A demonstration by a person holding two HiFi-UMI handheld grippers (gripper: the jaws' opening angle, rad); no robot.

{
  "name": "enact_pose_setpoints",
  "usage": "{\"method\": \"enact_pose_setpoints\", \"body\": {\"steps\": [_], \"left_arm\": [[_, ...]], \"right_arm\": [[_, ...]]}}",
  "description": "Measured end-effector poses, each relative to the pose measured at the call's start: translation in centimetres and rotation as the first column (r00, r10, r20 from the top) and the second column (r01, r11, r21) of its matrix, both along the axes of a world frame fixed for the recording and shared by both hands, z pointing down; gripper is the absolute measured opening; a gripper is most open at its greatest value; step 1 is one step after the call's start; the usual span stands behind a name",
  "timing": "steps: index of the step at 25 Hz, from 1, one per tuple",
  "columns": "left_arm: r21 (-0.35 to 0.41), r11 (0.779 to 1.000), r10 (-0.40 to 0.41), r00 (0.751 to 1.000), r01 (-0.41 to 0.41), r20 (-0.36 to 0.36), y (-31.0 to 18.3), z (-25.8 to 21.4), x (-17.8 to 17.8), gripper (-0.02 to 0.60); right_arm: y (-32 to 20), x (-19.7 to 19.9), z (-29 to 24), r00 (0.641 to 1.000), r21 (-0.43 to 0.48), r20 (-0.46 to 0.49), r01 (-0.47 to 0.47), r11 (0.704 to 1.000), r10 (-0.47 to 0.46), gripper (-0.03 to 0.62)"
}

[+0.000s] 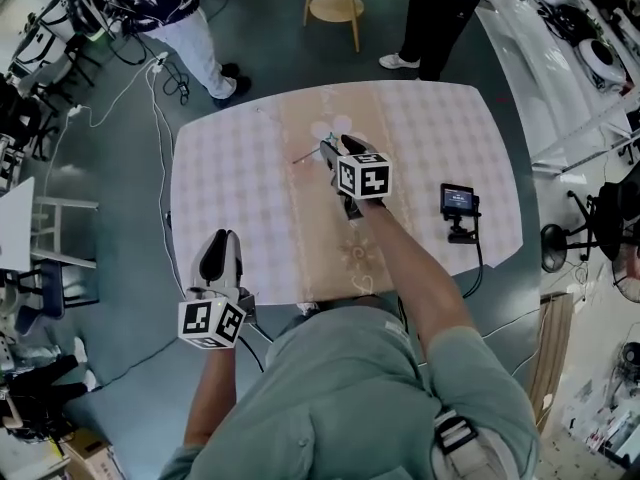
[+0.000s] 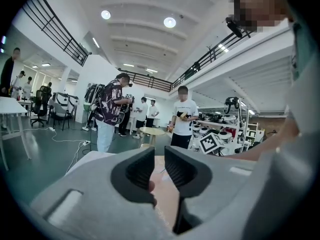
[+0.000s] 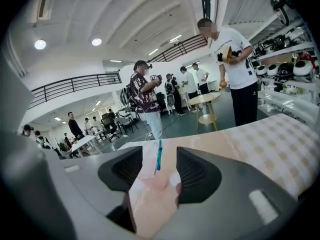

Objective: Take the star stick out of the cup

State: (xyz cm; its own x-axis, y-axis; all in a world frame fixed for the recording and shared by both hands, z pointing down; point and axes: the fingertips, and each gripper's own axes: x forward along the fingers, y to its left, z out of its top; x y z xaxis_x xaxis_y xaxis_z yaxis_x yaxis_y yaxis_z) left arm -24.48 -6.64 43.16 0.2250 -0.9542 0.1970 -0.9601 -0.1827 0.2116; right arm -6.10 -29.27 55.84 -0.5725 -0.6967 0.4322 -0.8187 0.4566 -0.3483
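A translucent cup (image 3: 146, 170) stands on the patterned tablecloth (image 1: 230, 188), with a blue stick (image 3: 158, 155) rising out of it. My right gripper (image 3: 160, 160) is open, with a jaw on each side of the cup and neither pad touching it. In the head view this right gripper (image 1: 329, 148) points at the pale cup (image 1: 323, 130) at the far middle of the table. A thin stick (image 1: 305, 155) shows just left of the jaws. My left gripper (image 1: 221, 238) hovers at the table's near left edge. The left gripper (image 2: 159, 165) has its jaws almost together, with nothing between them.
A small screen on a stand (image 1: 459, 202) sits at the table's right side, its cable running off the near edge. Beyond the table are a round wooden stool (image 1: 335, 3) and standing people (image 1: 190, 28). Cables lie on the floor at left.
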Motion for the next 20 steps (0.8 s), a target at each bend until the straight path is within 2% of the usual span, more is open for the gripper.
{"method": "enact_pose_setpoints", "body": {"steps": [8, 12, 20], "left_arm": [[-0.003, 0.999, -0.033, 0.999, 0.033, 0.004, 0.7, 0.0, -1.1, 0.067], [-0.007, 0.999, -0.041, 0.999, 0.041, 0.006, 1.0, 0.0, -1.3, 0.067], [-0.006, 0.999, -0.035, 0.999, 0.035, 0.004, 1.4, 0.0, -1.2, 0.067]], "right_arm": [[-0.7, -0.9, 1.0, 1.0, -0.042, 0.014, 0.011, 0.999, -0.01, 0.139], [-0.8, -0.8, 1.2, 1.0, -0.044, 0.004, -0.003, 0.999, 0.004, 0.008], [-0.3, -0.8, 0.0, 1.0, -0.03, 0.011, -0.003, 1.0, 0.003, 0.009]]}}
